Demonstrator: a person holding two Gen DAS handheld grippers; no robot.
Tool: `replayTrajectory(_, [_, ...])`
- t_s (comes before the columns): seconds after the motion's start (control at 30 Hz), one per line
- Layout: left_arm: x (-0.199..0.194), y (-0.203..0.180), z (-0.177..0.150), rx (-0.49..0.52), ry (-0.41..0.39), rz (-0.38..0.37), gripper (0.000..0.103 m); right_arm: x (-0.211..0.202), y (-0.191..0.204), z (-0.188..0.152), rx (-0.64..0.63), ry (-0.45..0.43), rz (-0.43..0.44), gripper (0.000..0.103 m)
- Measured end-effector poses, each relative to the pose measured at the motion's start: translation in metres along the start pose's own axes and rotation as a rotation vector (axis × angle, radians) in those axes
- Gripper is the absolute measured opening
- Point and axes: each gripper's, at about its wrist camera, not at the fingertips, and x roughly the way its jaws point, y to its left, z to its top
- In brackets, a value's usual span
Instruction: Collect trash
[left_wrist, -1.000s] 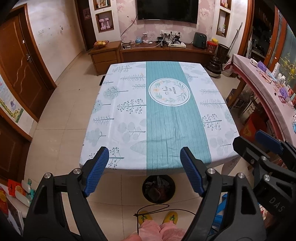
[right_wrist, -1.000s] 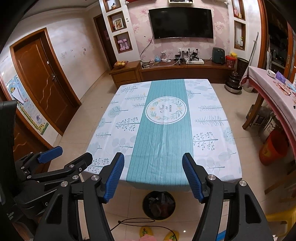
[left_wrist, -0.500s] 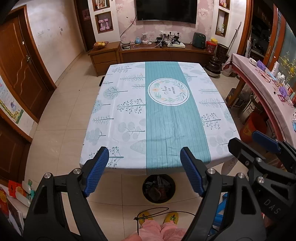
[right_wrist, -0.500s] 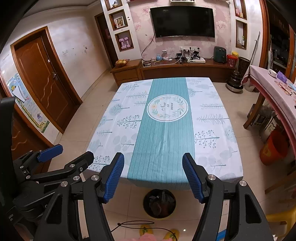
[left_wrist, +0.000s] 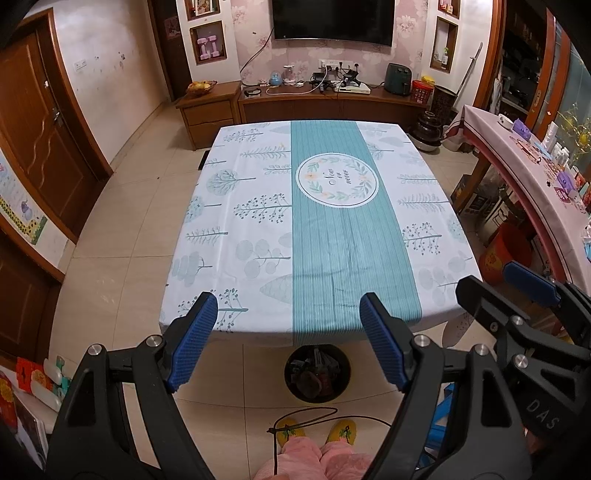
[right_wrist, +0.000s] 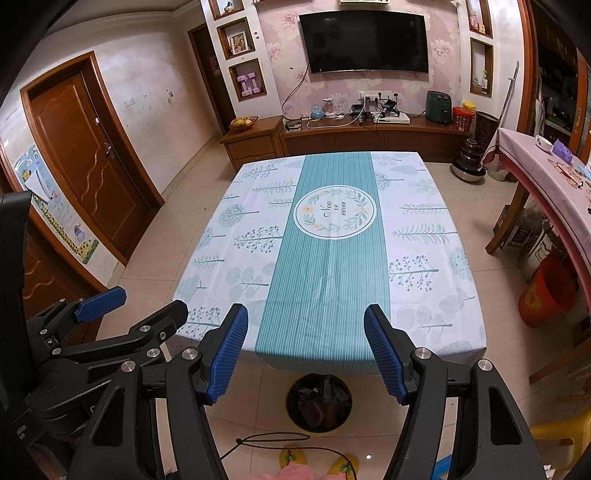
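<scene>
Little changed over the last second: left gripper (left_wrist: 288, 343) and right gripper (right_wrist: 306, 350) still spread wide, empty, drifted slightly back from the bare tablecloth (left_wrist: 258, 221); trash sitting in black bin (left_wrist: 317, 373) below table edge, so collection apparently finished.

This is a home living room. A black wall-mounted television (right_wrist: 364, 41) hangs on pink floral wallpaper above a long wooden media cabinet (right_wrist: 369, 134) crowded with chargers and small appliances. A table under a white-and-teal leaf-print tablecloth (right_wrist: 332, 258) stands on beige floor tiles (left_wrist: 122, 266), near a brown panelled wooden door (right_wrist: 88, 162).
</scene>
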Motion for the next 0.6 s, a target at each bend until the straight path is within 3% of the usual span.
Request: replayTrajectory(0.6, [0.004, 0.012, -0.013, 0.006, 0.013, -0.001, 0.077, 0.002, 0.004, -0.003, -0.001, 0.003, -0.002, 0.066])
